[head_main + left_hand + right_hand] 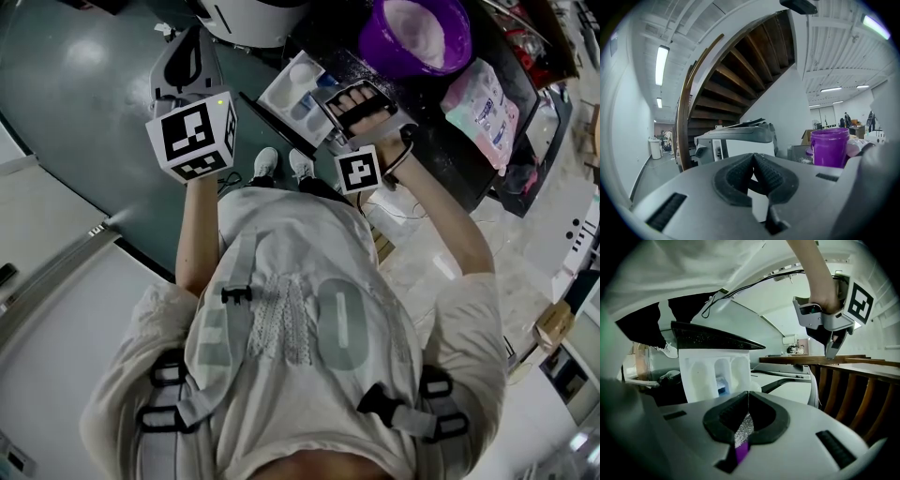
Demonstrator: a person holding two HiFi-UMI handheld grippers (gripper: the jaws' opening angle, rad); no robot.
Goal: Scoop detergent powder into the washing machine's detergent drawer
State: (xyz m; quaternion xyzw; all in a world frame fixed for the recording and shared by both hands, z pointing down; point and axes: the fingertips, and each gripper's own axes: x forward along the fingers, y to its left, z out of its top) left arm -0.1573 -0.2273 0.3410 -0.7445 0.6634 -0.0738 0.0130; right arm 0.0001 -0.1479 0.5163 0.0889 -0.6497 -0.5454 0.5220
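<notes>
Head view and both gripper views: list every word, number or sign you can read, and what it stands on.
"O": large pale letter on the person's shirt.
"E": probably, left of it on the same shirt, partly covered by a strap.
Marker cubes: black-and-white square patterns only, no words.
Pink packet: print too small to read.
Both gripper views: no readable text.

Lighting: ceiling tube lights (661, 64), bright, cool white. Head view: dim, with a soft sheen on the floor (84, 52). Gripper views: heavy fisheye bending, black corners, blurred foreground.
</notes>
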